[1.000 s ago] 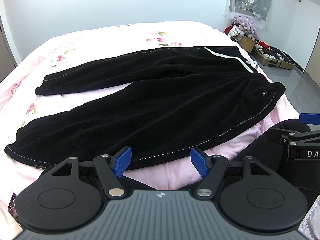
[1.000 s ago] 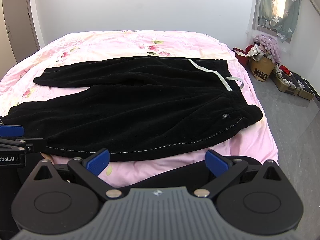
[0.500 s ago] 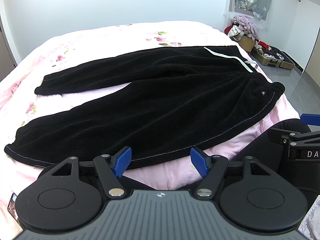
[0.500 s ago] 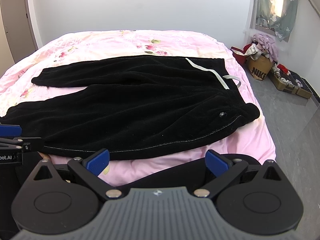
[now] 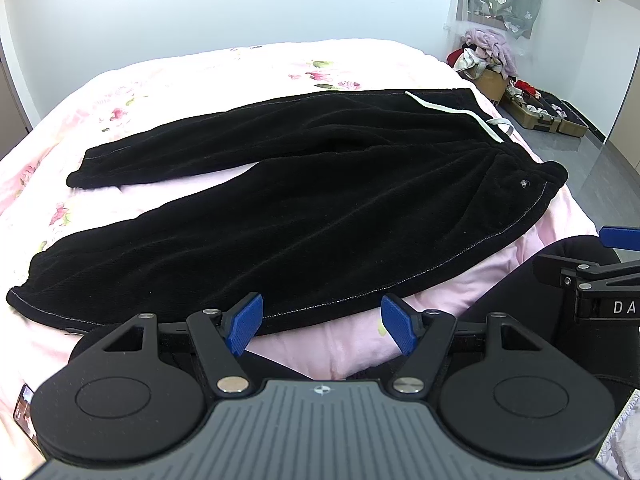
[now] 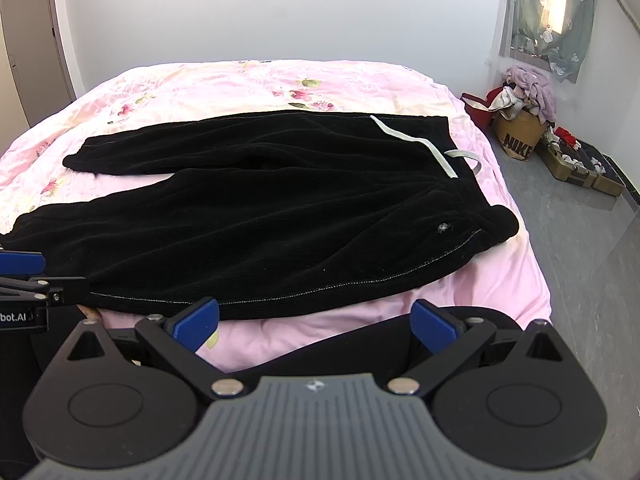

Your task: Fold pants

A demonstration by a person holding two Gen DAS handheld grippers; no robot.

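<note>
Black pants lie flat on the pink floral bed, legs spread to the left, waistband with a white drawstring at the right. They also show in the right wrist view. My left gripper is open and empty, just short of the near leg's hem seam. My right gripper is open and empty, over the bed's near edge, in front of the pants. Each gripper shows at the side of the other's view.
The bed ends at the right onto a grey floor. A Nike box with heaped clothes and an open case stand by the far wall. A door is at the far left.
Both grippers have drifted only slightly; the right view shifted a little so the pants sit further left and lower. The pants lie as before and both grippers stay open.
</note>
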